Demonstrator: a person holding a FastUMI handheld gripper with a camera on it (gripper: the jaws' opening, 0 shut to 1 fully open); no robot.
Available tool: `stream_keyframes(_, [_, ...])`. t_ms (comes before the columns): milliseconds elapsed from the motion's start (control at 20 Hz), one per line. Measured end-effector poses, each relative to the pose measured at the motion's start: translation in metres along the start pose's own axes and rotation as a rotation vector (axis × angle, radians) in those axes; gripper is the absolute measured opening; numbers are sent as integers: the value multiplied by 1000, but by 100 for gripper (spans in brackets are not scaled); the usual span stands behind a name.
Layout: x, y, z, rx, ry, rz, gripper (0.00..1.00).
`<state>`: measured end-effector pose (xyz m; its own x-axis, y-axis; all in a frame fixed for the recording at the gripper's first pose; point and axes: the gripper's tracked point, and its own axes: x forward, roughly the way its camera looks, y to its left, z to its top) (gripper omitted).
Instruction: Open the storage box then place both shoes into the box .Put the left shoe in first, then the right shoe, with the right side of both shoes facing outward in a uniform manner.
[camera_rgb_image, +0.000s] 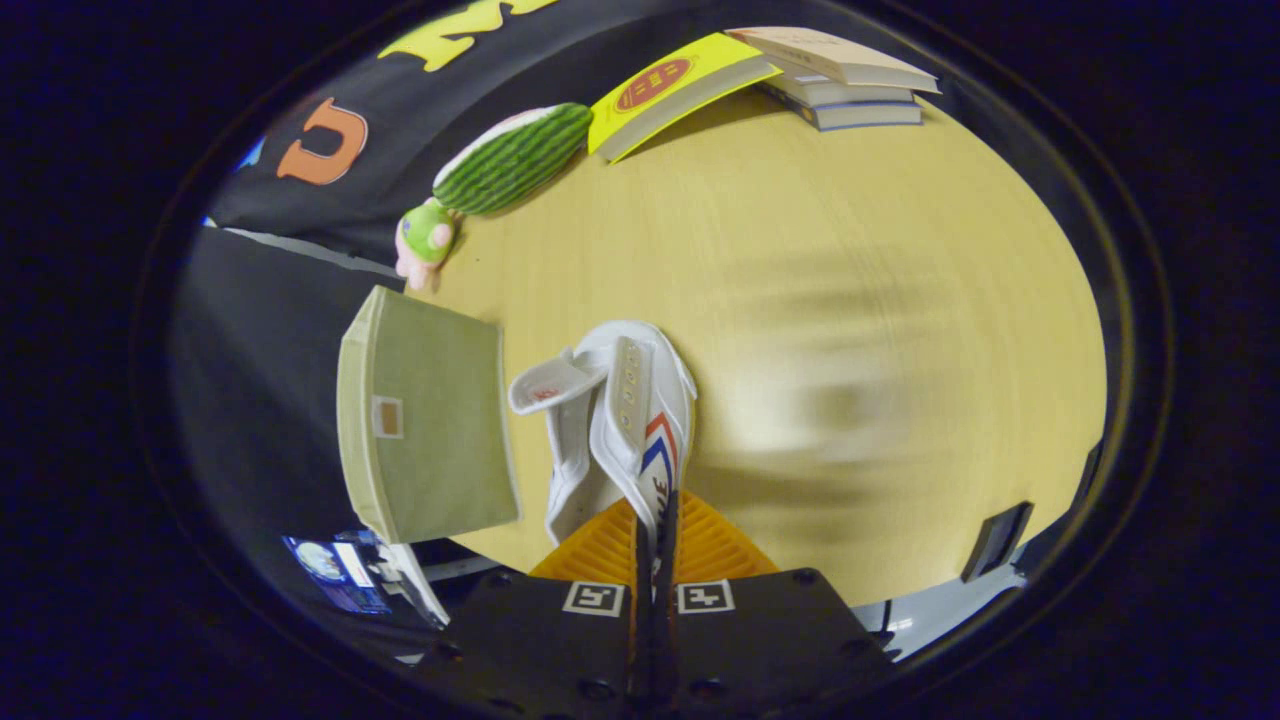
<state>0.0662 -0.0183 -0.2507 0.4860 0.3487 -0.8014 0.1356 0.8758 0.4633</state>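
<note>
Gripper view. The orange ribbed jaws are seen drawn close together, clamped on the side wall of a white canvas shoe with red and blue stripes (625, 420); the gripper (655, 545) carries the shoe, which extends ahead of the fingers with its tongue and eyelet row turned toward the camera. The shoe appears to be lifted off the pale wooden worktop (800, 260), whose surface is blurred beneath it. An olive-green fabric storage box (425, 420) is seen just beside the shoe, at the worktop's edge, with a flat panel bearing a small label facing the camera; whether it is open cannot be told. Judged from this arrangement, the task is in an early-to-middle stage: one shoe is gripped and in transit, and its placement in the box is not yet done. Which shoe of the pair this is cannot be told.

Beyond the shoe, well apart from it, a striped green plush toy (505, 160), a yellow book (670, 90) and a stack of books (845, 75) lie at the far edge. Nothing is seen standing between shoe and box.
</note>
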Motion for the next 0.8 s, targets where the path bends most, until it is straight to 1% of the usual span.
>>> stream_keyframes(50, [-1,16,-3,12,-5,31,6])
stream_keyframes(100, [-2,28,-2,6,-26,38,6])
stream_keyframes(150, [-3,33,2,-14,-52,22,6])
stream_keyframes(250, [1,34,4,-62,-85,-46,6])
stream_keyframes(350, [0,33,-3,-113,-100,-95,6])
stream_keyframes(400, [6,28,-12,-133,-103,-115,8])
stream_keyframes(450, [-1,23,-16,-143,-106,-136,39])
stream_keyframes(500, [2,16,-21,-141,-106,-158,54])
stream_keyframes(600, [9,6,-35,-103,-71,-162,84])
stream_keyframes(700, [18,-8,-41,-61,-30,-158,86])
stream_keyframes(800, [30,-24,-48,-49,4,-166,88])
